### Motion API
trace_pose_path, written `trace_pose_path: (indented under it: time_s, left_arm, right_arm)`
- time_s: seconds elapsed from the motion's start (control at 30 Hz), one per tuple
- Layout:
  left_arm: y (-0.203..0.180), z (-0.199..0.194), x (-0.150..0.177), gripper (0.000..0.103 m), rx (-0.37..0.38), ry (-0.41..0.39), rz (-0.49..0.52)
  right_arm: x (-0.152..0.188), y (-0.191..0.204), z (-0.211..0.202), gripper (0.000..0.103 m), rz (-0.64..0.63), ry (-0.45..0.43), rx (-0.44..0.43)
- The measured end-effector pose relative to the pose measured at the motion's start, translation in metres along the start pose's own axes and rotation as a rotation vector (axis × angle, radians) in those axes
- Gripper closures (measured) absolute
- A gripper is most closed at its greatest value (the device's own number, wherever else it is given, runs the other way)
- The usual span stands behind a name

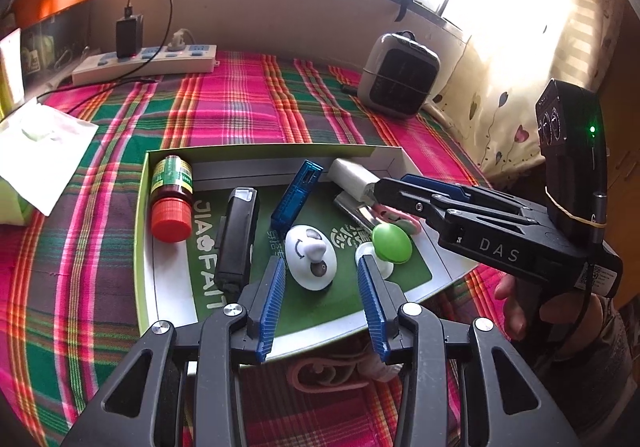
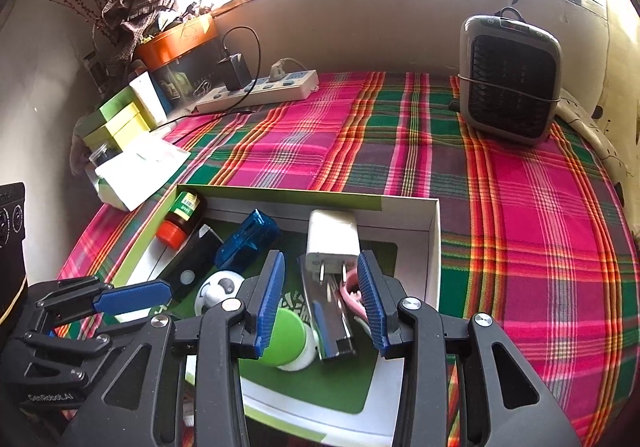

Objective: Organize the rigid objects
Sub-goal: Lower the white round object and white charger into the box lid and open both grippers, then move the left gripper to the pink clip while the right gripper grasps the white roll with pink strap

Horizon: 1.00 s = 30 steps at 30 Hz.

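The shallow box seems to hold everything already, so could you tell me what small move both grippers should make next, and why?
Probably lift both clear. The left gripper and right gripper are open and empty above the shallow box, where the white charger, blue USB drive and red-capped bottle already lie.

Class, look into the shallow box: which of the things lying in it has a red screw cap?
The small brown bottle with the green label, lying on its side along the box's left wall. Nothing else there has a red cap.

Woven plaid cloth [image 2: 520,207] – matt, glossy white plastic charger [image 2: 332,235], shiny metal clip [image 2: 332,323], translucent blue plastic case [image 2: 248,243]
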<state>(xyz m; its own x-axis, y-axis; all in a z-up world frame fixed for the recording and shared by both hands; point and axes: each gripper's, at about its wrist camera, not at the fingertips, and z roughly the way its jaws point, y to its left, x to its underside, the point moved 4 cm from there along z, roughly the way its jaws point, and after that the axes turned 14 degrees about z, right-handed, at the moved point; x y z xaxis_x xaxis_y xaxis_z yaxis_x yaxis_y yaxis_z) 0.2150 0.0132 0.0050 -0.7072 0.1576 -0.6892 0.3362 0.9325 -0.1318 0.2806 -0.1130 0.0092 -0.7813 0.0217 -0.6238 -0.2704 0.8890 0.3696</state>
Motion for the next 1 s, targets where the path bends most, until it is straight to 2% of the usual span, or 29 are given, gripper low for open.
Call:
trace_pose_path:
  time_s: [0.67, 0.83, 1.0]
  left_arm:
    - [-0.002, -0.048, 0.029, 0.066, -0.044, -0.048, -0.03]
    - [0.001, -0.054, 0.039, 0.066, -0.044, -0.051, -0.046]
    - [0.005, -0.056, 0.05, 0.066, -0.036, -0.044, -0.066]
  right_arm:
    - [0.039, 0.004, -0.056, 0.064, 0.033, -0.069, -0.024]
    - [0.055, 0.011, -0.065, 0.064, 0.018, -0.065, -0.033]
    - [0.074, 0.022, -0.057, 0.064, -0.026, -0.019, -0.041]
